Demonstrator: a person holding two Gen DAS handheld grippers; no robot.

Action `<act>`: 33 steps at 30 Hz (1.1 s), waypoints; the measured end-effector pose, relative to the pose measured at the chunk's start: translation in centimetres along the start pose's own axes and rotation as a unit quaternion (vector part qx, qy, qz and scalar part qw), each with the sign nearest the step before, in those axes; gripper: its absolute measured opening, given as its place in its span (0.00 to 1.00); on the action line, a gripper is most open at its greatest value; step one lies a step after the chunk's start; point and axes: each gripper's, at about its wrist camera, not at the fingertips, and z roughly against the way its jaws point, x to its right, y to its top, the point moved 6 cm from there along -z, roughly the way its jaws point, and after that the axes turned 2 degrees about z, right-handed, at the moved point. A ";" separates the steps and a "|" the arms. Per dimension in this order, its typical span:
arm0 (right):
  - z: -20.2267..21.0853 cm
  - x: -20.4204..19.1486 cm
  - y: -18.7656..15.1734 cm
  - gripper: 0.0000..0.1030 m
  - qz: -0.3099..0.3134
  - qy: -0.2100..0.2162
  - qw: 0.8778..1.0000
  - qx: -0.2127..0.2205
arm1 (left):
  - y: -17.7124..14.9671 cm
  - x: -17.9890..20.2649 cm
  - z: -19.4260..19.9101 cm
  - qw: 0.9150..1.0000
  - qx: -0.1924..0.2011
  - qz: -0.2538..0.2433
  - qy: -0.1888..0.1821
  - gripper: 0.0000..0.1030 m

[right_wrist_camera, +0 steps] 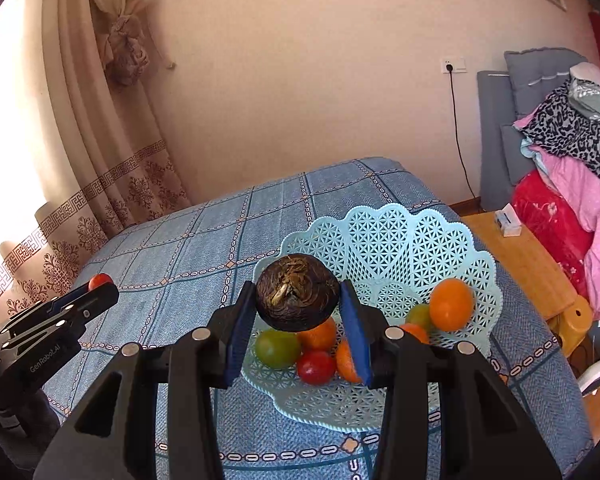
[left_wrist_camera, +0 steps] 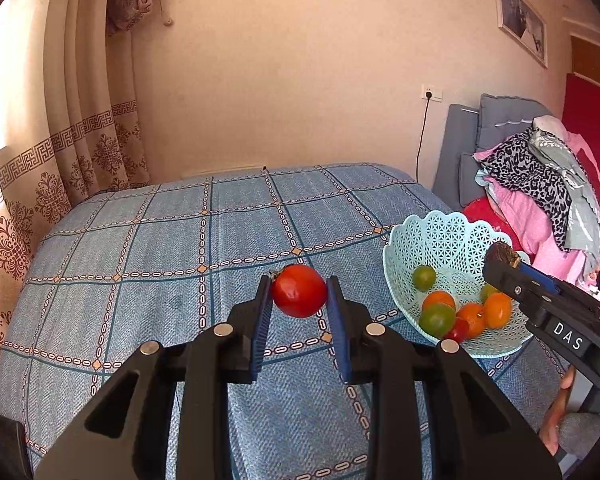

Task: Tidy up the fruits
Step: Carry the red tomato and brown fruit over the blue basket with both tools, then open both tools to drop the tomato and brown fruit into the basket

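Between the fingertips of the left hand-held gripper point(left_wrist_camera: 299, 294) sits a red tomato point(left_wrist_camera: 299, 290), clamped at its widest girth; glossy, smooth and probably soft, so only a light squeeze suits it; the right hand-held gripper point(right_wrist_camera: 298, 300) grips a dark brown, rough, fibrous round fruit point(right_wrist_camera: 297, 297), likely firmer and less slippery; just beyond and below lies the pale blue lattice basket point(right_wrist_camera: 384, 236) on the checked worktop point(left_wrist_camera: 148, 240), holding orange, green and red fruits
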 end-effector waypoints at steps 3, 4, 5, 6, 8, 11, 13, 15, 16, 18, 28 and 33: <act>0.1 1.1 0.0 0.41 -0.006 -0.007 1.000 0.001 | 0.2 1.4 -0.2 1.000 -0.001 -0.008 -0.008 0.27; 0.1 1.4 0.0 0.41 -0.007 -0.009 1.000 0.001 | 0.2 1.8 -0.4 1.000 -0.002 -0.010 -0.011 0.27; 0.1 1.7 0.0 0.41 -0.008 -0.011 1.000 0.001 | 0.3 2.1 -0.5 1.000 -0.002 -0.012 -0.014 0.27; 0.1 2.0 0.1 0.41 -0.010 -0.013 1.000 0.001 | 0.3 2.5 -0.7 1.000 -0.003 -0.015 -0.017 0.27; 0.1 2.6 0.1 0.41 -0.013 -0.016 1.000 0.000 | 0.4 3.3 -0.9 1.000 -0.005 -0.018 -0.023 0.27; 0.1 3.3 0.1 0.41 -0.016 -0.024 1.000 0.001 | 0.5 4.3 -1.4 0.999 -0.006 -0.025 -0.033 0.27; 0.1 3.8 0.1 0.41 -0.021 -0.029 0.999 0.001 | 0.6 5.0 -1.7 0.999 -0.008 -0.030 -0.040 0.27; 0.0 4.4 0.2 0.41 -0.025 -0.034 0.999 0.002 | 0.6 5.8 -2.0 0.998 -0.010 -0.036 -0.049 0.27; -0.1 4.6 0.3 0.41 -0.027 -0.035 0.999 0.002 | 0.7 6.2 -2.2 0.998 -0.011 -0.037 -0.054 0.27; -0.2 5.1 0.4 0.41 -0.028 -0.039 0.999 0.002 | 0.8 6.9 -2.6 0.997 -0.014 -0.040 -0.060 0.27; -0.6 6.8 0.4 0.42 -0.038 -0.057 0.998 -0.004 | 1.1 9.4 -4.4 0.995 -0.028 -0.043 -0.080 0.27; -0.5 7.0 0.6 0.42 -0.034 -0.065 0.997 0.001 | 0.8 10.4 -5.2 0.994 -0.035 -0.050 -0.091 0.27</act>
